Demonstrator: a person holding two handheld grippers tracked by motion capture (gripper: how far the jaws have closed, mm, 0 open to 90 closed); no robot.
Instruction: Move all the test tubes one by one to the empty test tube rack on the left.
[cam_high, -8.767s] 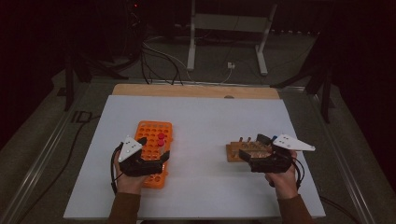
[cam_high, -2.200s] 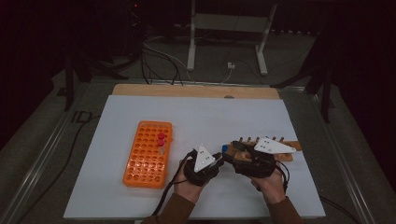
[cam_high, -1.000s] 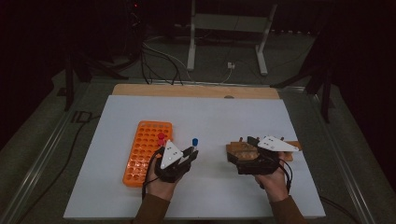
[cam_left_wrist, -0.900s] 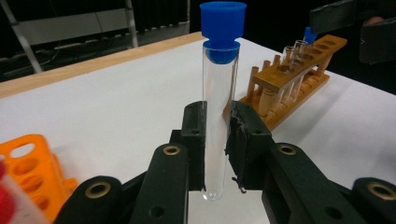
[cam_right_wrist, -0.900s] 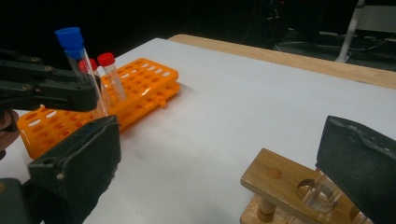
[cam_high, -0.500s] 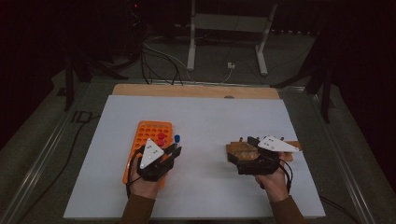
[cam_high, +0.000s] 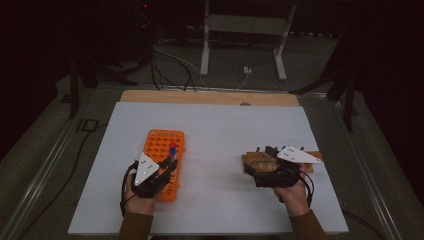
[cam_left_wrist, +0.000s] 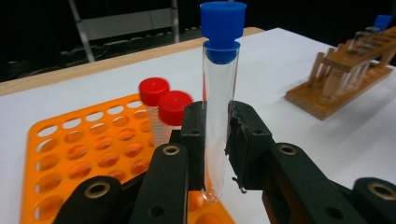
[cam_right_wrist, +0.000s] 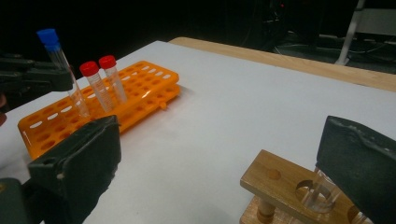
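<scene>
The left gripper (cam_left_wrist: 215, 140), fingers clenched on the blue-capped tube (cam_left_wrist: 219, 93), has carried it from the wooden rack (cam_high: 272, 162) to above the orange rack (cam_high: 162, 150), beside 2 red-capped tubes (cam_left_wrist: 161, 112); insertion probably follows. The right gripper (cam_right_wrist: 224, 172) hangs released over the wooden rack.

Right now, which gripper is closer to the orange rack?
Left. The left gripper is over the orange rack; the right gripper is across the table at the wooden rack.

Plastic rack (cam_high: 162, 152) left of wooden rack (cam_high: 261, 162).
</scene>
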